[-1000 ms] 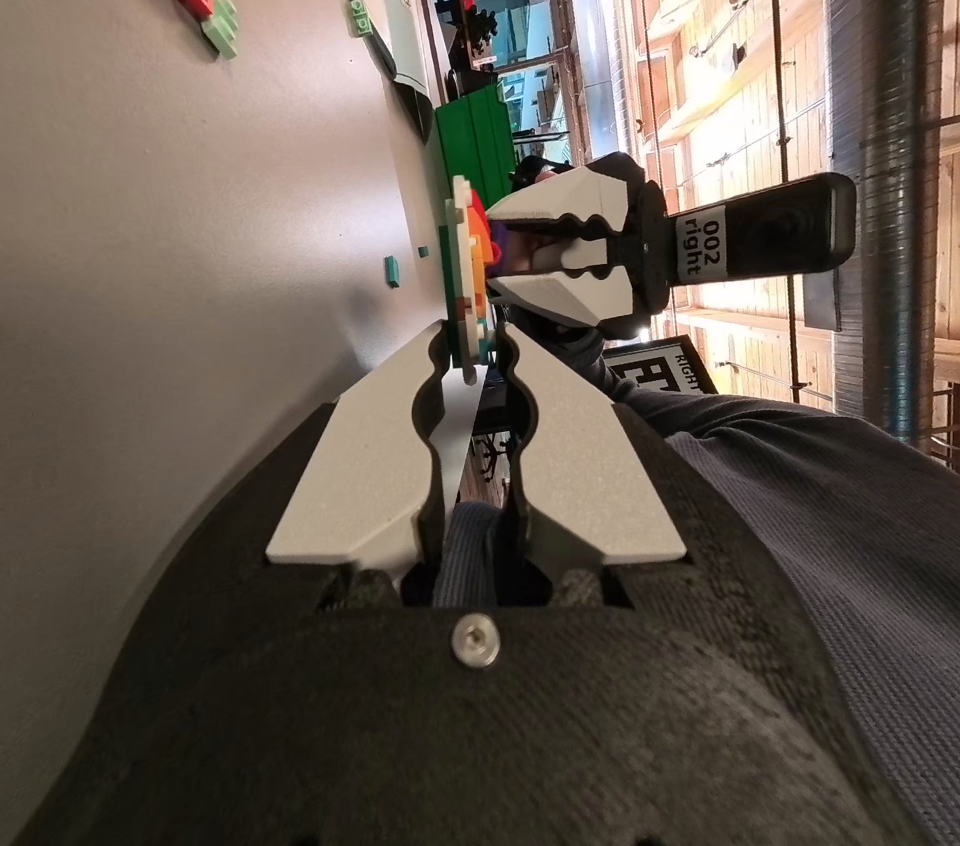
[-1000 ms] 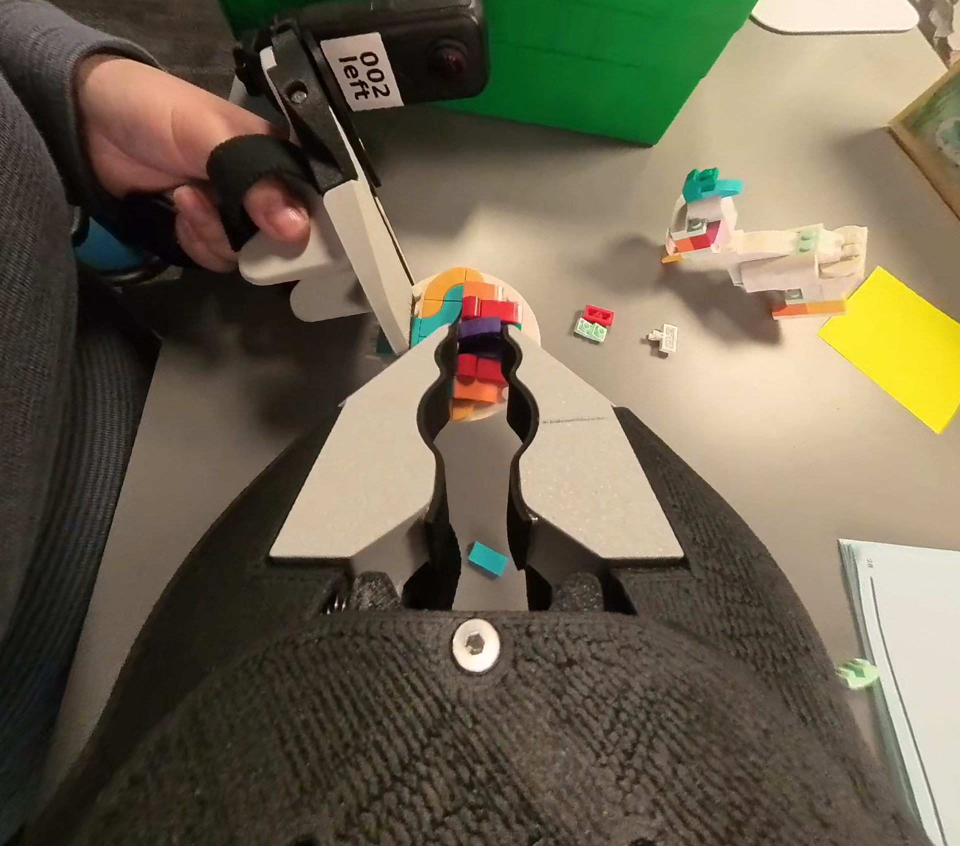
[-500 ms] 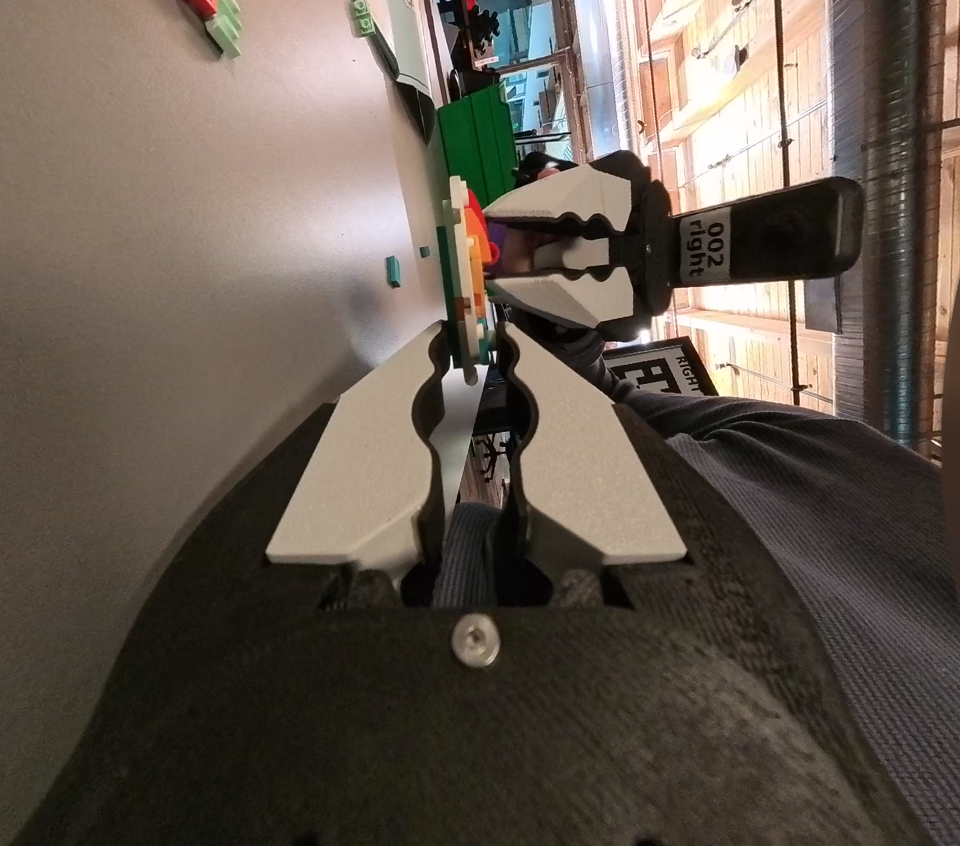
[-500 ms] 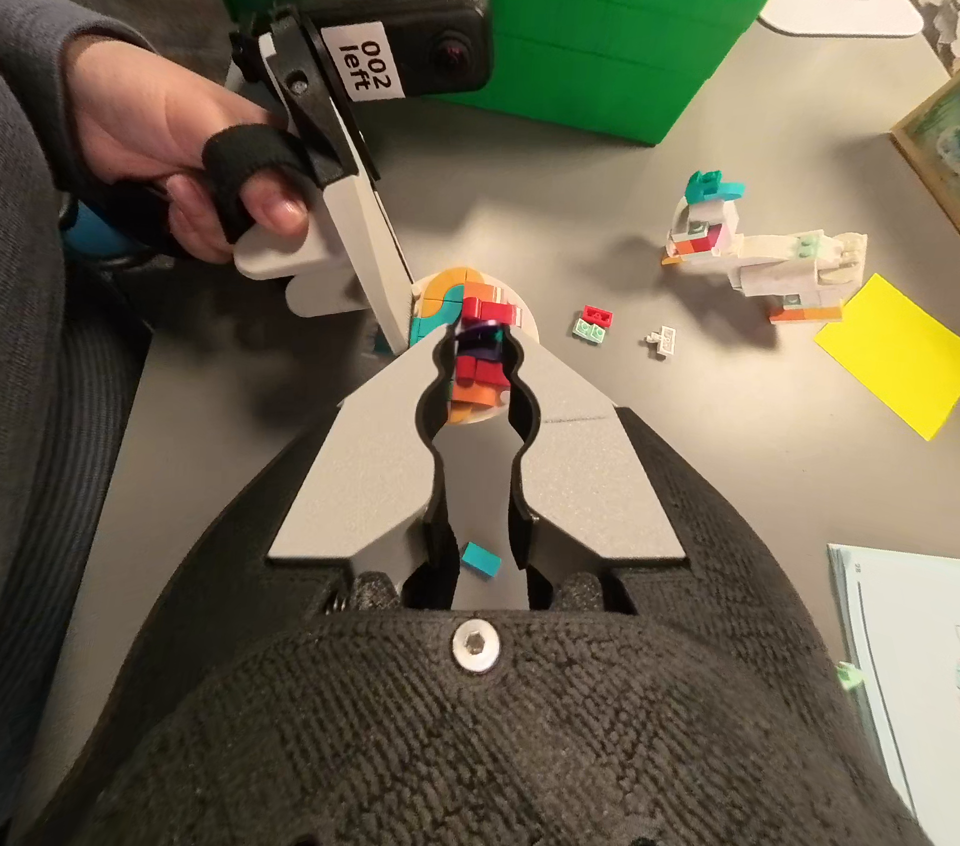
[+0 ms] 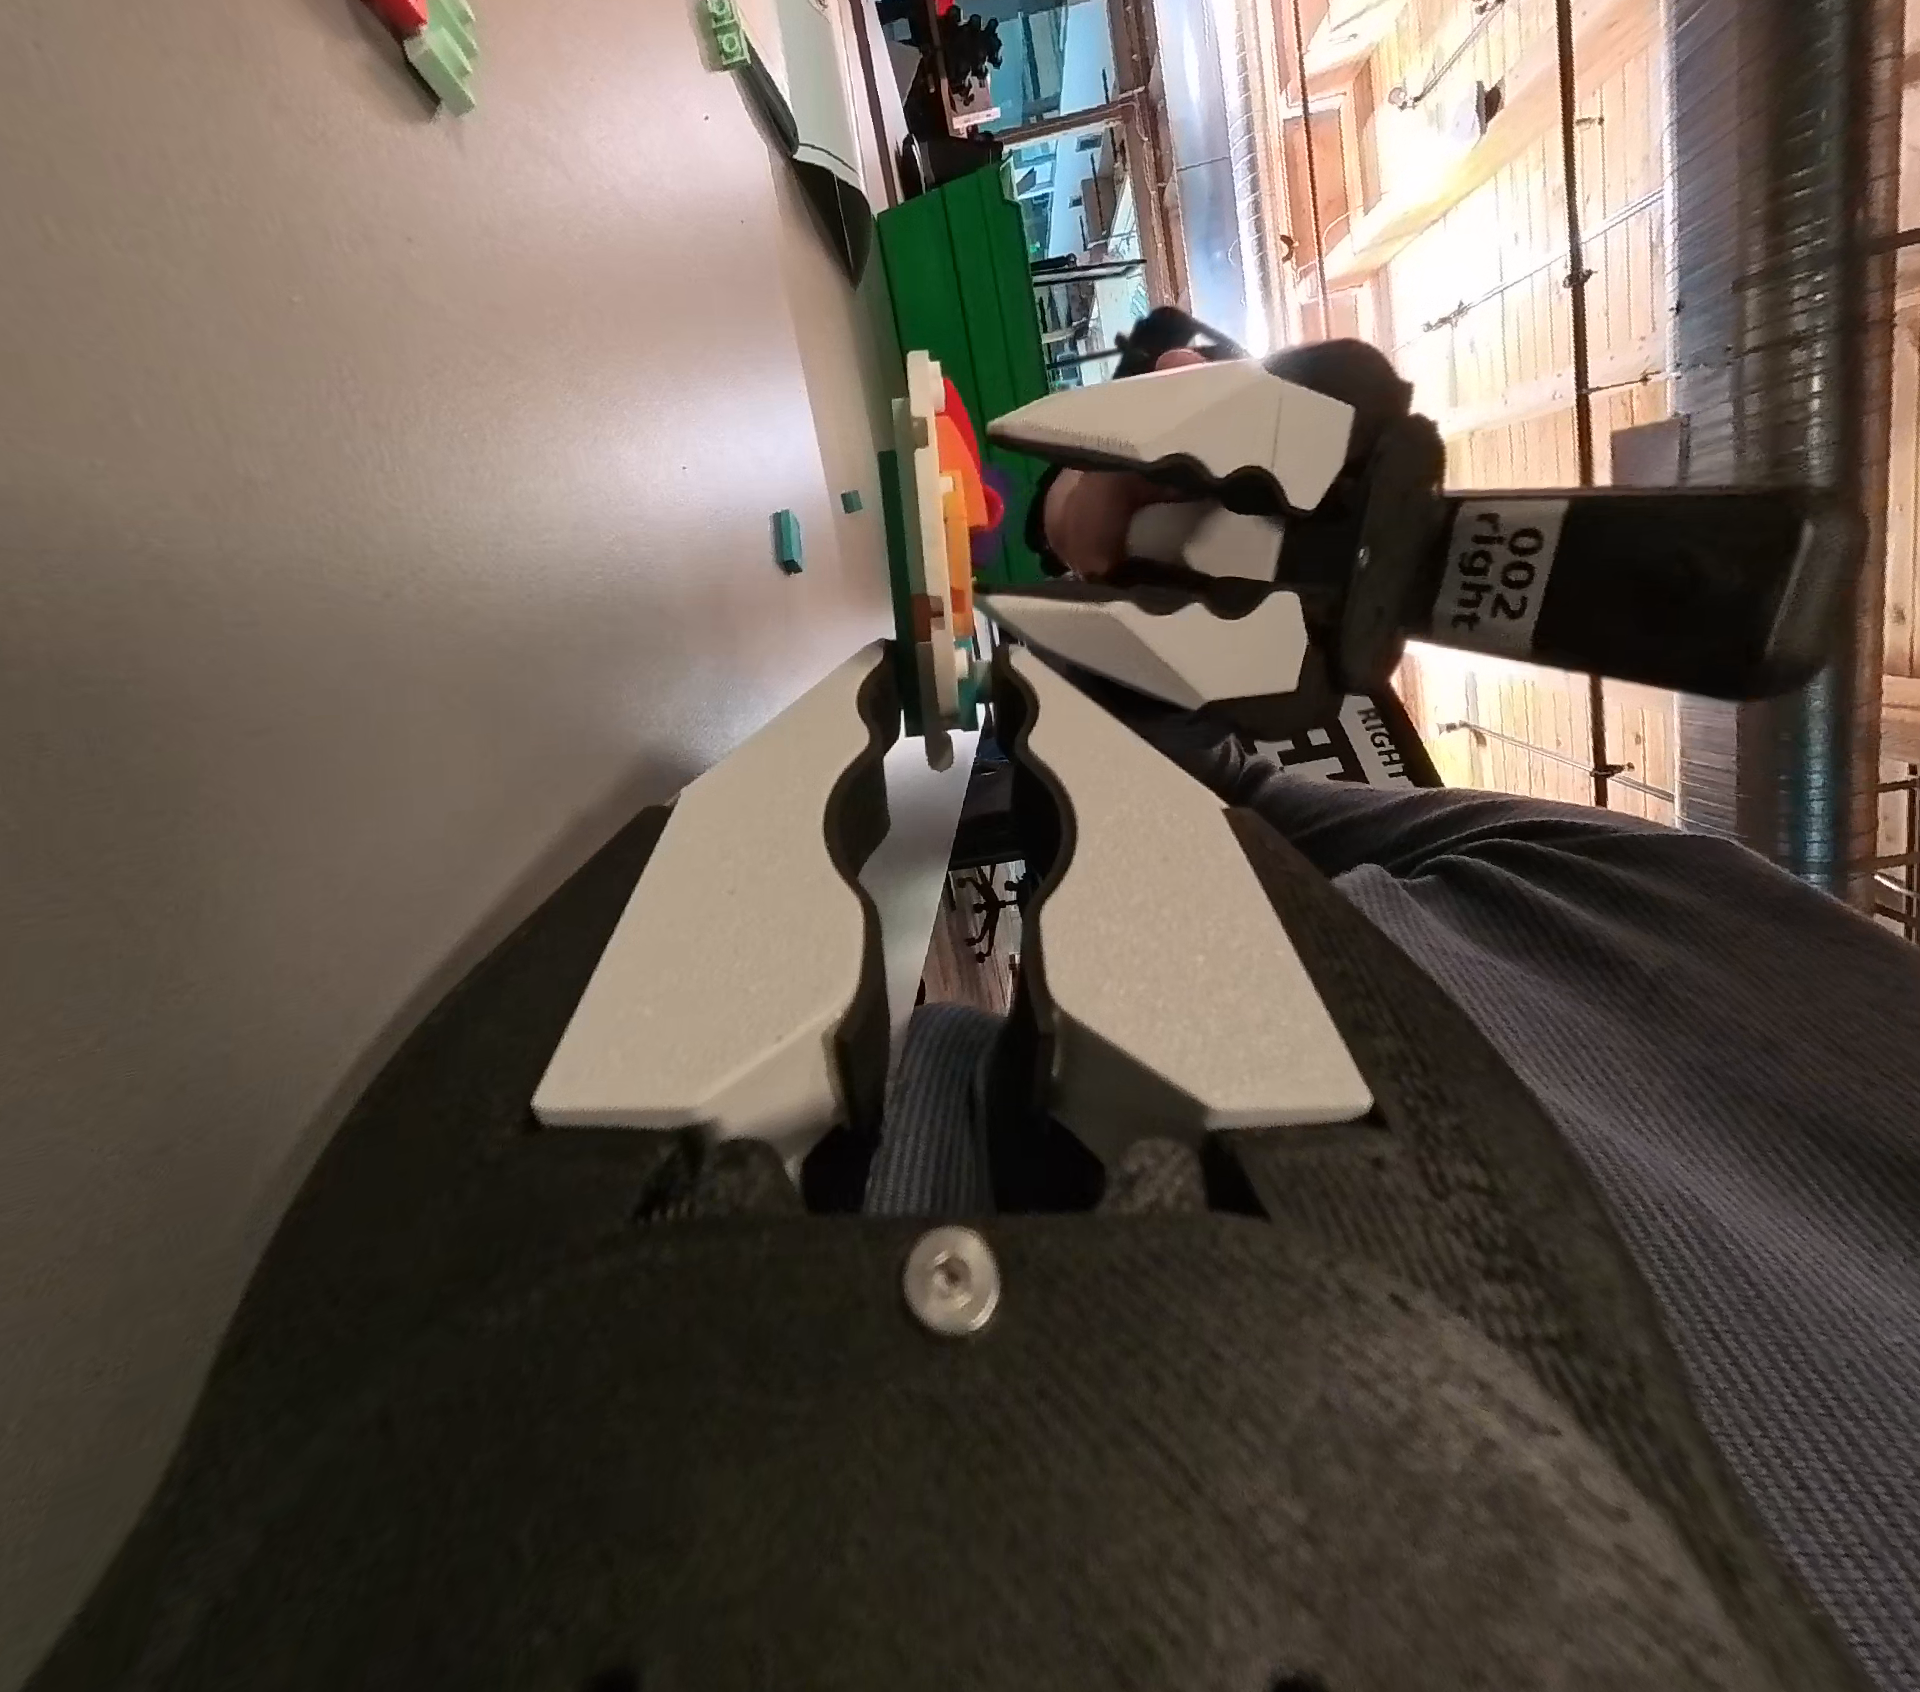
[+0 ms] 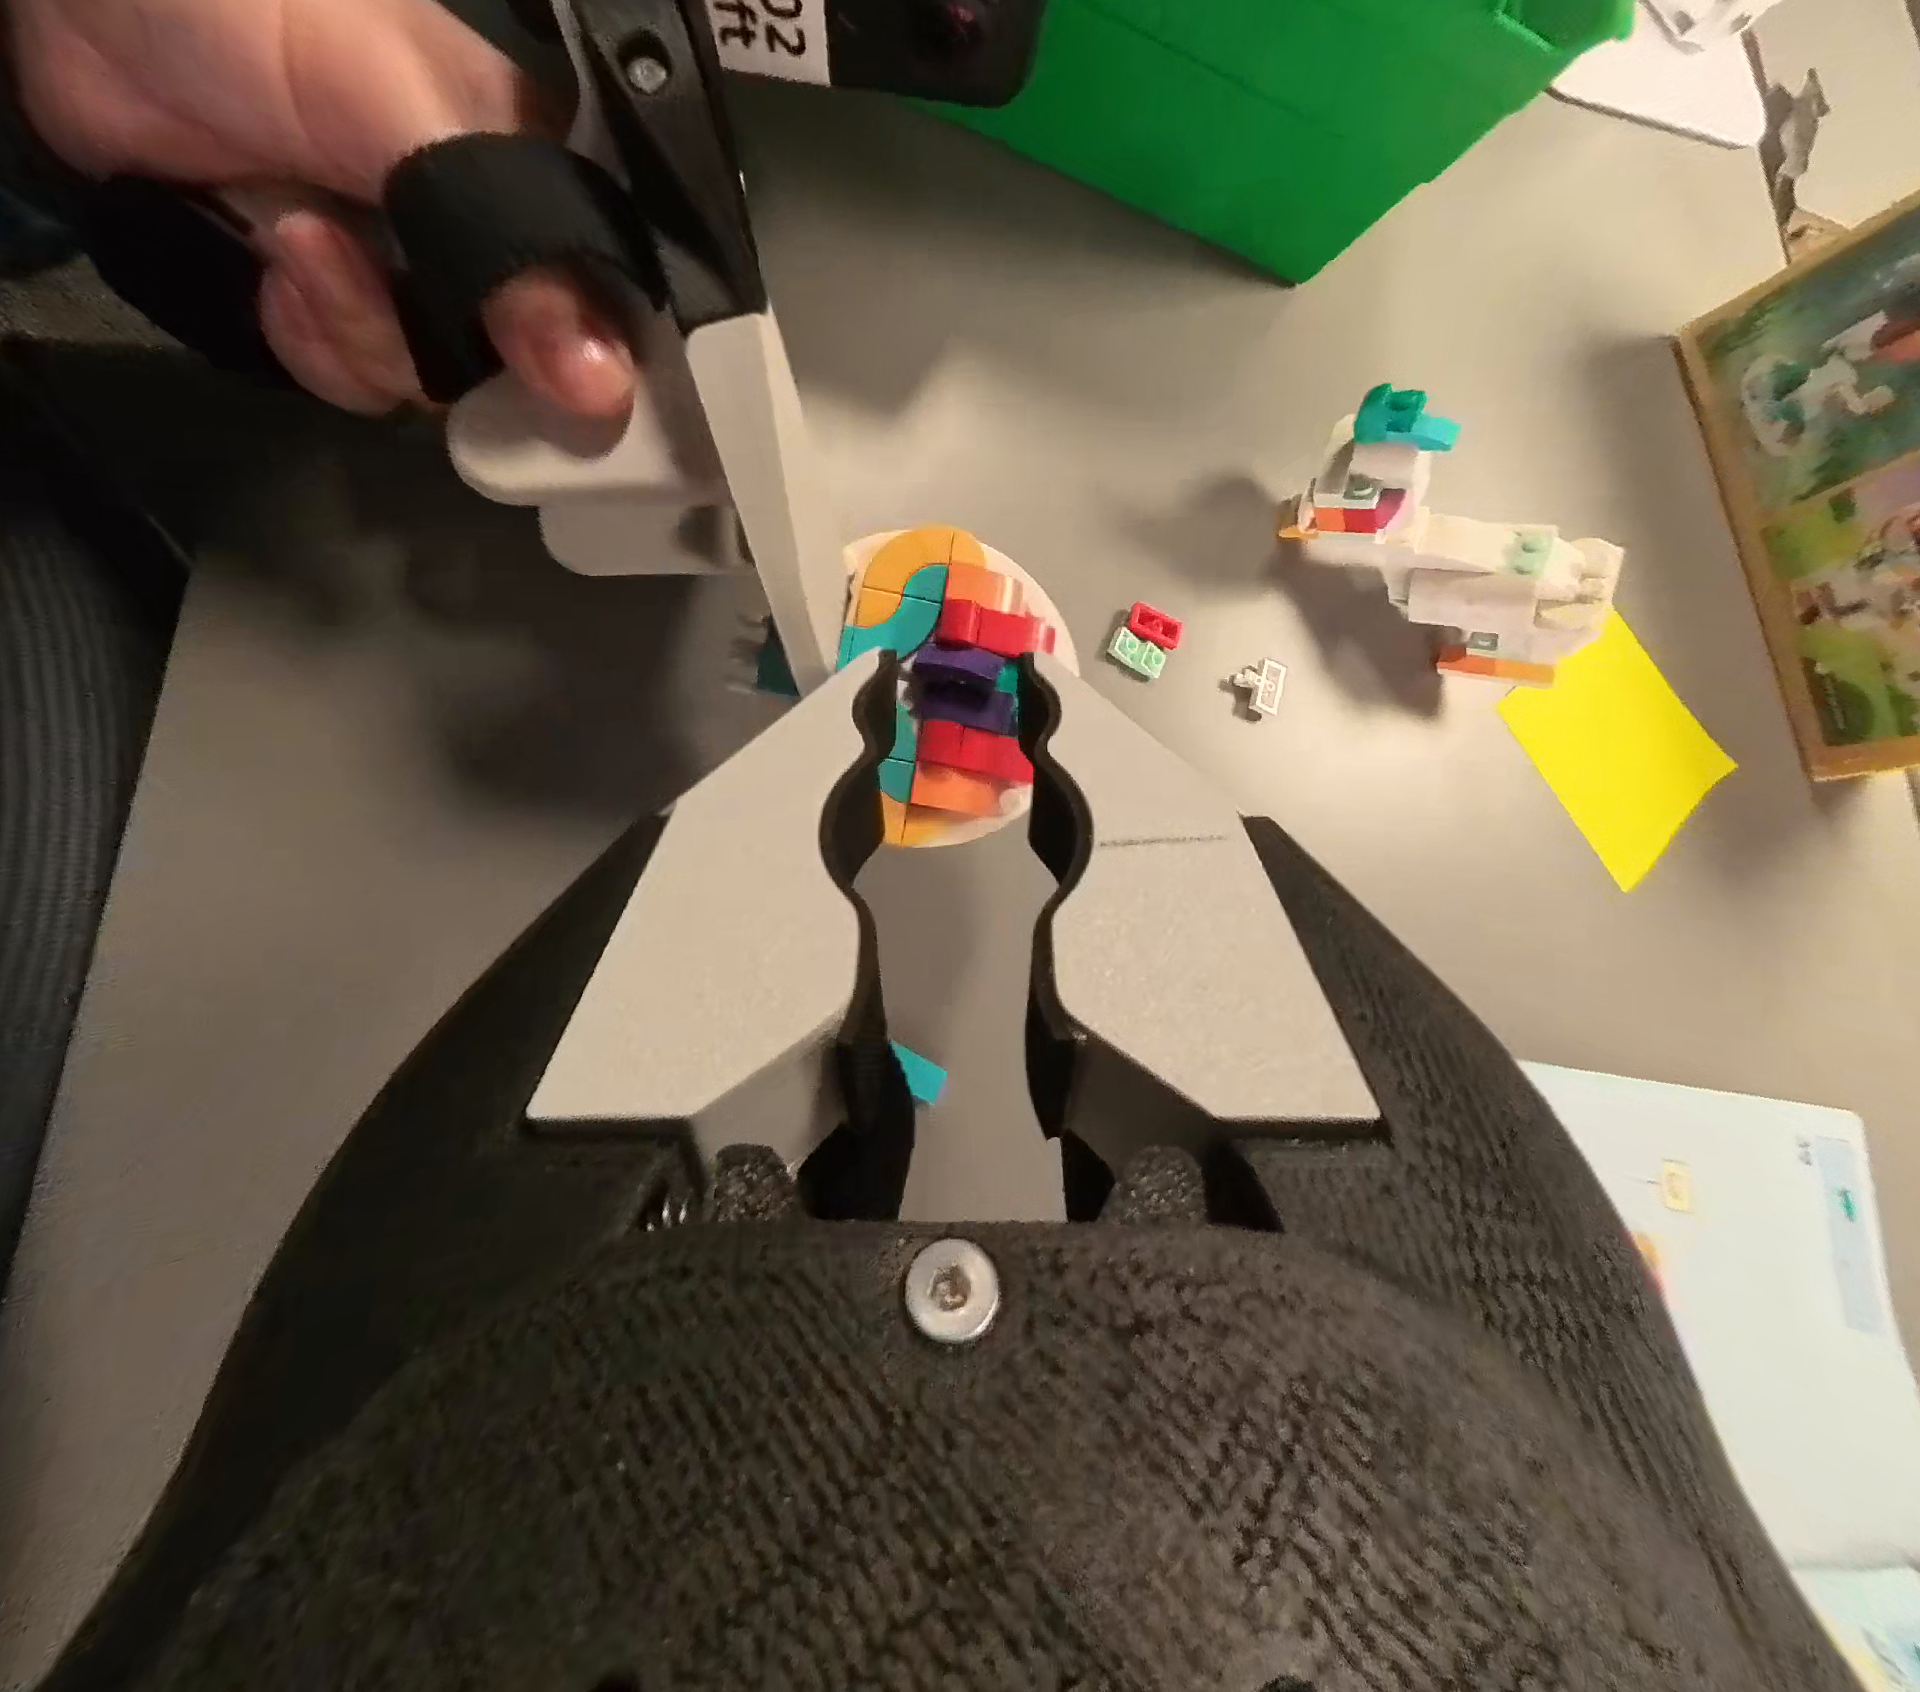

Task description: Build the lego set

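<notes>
A round lego build (image 6: 914, 593) with orange, teal, red and purple pieces stacked on a white and green disc lies on the grey table (image 6: 416, 811). My left gripper (image 5: 940, 666) is shut on the disc's edge (image 5: 925, 686); it also shows in the right wrist view (image 6: 769, 499), held by a hand. My right gripper (image 6: 951, 666) is open, its tips on either side of the purple piece (image 6: 961, 681) on top of the stack. In the left wrist view the right gripper (image 5: 992, 515) hovers just off the stack, jaws apart, with the purple piece (image 5: 994, 504) at its tips.
A green bin (image 6: 1247, 32) stands behind the build. To the right are a white animal model (image 6: 1455, 562), small red and pale green pieces (image 6: 1143, 640), a small white piece (image 6: 1259, 688), a yellow note (image 6: 1616, 754), a box (image 6: 1829, 499) and a booklet (image 6: 1714, 1279). A teal piece (image 6: 920, 1083) lies near me. Only a small space, under 4 cm, lies between the two pairs of fingers. About 9 cm separates my left fingertips from the teal piece (image 6: 920, 1083).
My right gripper has drawn back from the stack, away from the table, and its jaws stand a little wider. The purple piece stays on the build. My left gripper keeps its hold.
</notes>
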The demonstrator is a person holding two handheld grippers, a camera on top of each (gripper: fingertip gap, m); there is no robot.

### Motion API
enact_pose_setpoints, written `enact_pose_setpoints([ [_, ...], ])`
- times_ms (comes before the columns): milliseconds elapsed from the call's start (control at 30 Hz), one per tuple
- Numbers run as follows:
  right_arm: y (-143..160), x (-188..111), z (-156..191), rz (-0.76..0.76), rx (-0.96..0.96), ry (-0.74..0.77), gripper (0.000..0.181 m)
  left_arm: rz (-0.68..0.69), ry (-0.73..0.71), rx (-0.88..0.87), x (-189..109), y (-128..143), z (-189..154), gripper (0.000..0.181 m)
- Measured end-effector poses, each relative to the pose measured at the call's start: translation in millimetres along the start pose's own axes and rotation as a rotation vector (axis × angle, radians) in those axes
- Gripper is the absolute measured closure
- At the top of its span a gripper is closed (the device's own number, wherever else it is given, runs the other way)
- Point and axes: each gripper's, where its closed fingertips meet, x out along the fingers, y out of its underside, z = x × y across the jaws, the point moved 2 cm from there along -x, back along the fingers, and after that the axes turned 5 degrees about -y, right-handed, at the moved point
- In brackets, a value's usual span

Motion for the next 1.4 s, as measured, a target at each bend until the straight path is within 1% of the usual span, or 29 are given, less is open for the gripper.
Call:
enact_pose_setpoints([
  [67,0.9,1.0,-0.1,0.028,-0.005,0.011,0.162,0.000,0.000,0.000,0.0,0.1,0.1,0.166],
  [167,1.8,1.3,-0.1,0.049,0.043,-0.003,0.164,0.002,-0.002,0.002,0.2,0.3,0.1,0.166],
  [267,2.4,1.3,0.1,0.054,0.089,-0.015,0.166,0.004,-0.004,0.003,0.4,0.5,0.3,0.166],
  [367,2.8,0.9,-0.5,0.045,0.083,-0.010,0.166,0.005,-0.004,0.003,0.5,0.6,0.2,0.166],
  [500,3.1,-0.7,-2.0,-0.009,0.089,-0.030,0.167,0.005,0.000,0.002,0.4,0.6,-0.2,0.166],
  [700,-4.1,-5.1,-5.3,-0.192,0.115,-0.092,0.167,0.013,0.017,-0.005,1.1,1.5,-1.9,0.166],
  [867,0.6,-2.4,-3.9,-0.207,0.144,-0.148,0.166,0.010,0.028,-0.013,0.7,0.9,-2.8,0.166],
  [1133,2.8,-0.8,-3.7,-0.158,0.130,-0.171,0.167,0.010,0.024,-0.018,0.9,0.4,-2.2,0.166],
  [1400,3.9,-3.7,-8.0,0.024,0.116,-0.105,0.167,0.014,0.014,-0.016,1.6,0.8,-1.0,0.166],
])
